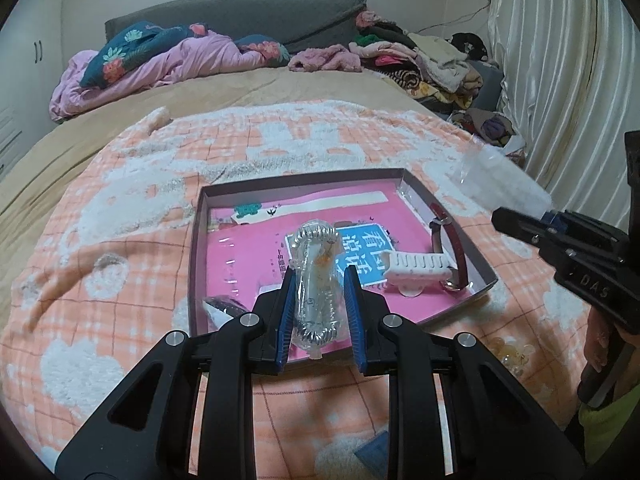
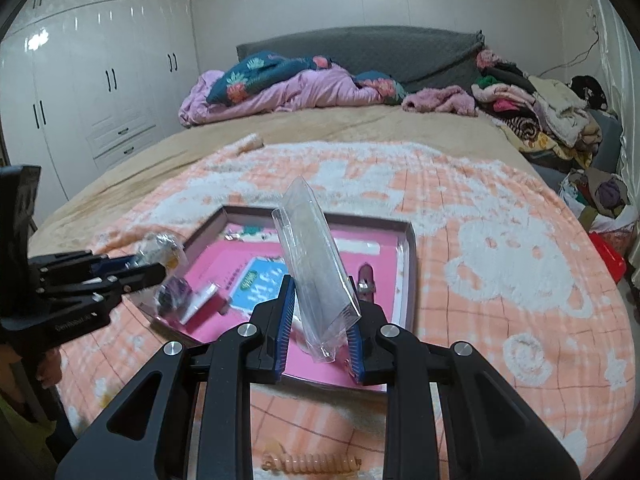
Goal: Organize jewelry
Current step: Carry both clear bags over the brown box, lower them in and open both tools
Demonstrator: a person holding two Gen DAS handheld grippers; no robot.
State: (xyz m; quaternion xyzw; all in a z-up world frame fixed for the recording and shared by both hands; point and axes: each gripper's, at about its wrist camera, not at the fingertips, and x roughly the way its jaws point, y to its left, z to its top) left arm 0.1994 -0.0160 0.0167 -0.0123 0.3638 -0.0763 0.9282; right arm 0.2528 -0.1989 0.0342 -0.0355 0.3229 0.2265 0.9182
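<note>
The left gripper (image 1: 318,280) jaws clamp a clear bracelet packet (image 1: 316,276); the right gripper (image 2: 320,312) jaws hold a clear plastic case (image 2: 316,264). Line both up carefully above the box (image 1: 440,208) at frame centre before sliding.

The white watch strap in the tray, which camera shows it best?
The left wrist view. There the white watch strap lies in full view on the pink floor of the tray, beside a red strap. In the right wrist view it is almost wholly hidden behind the right gripper and the clear box that it holds.
</note>
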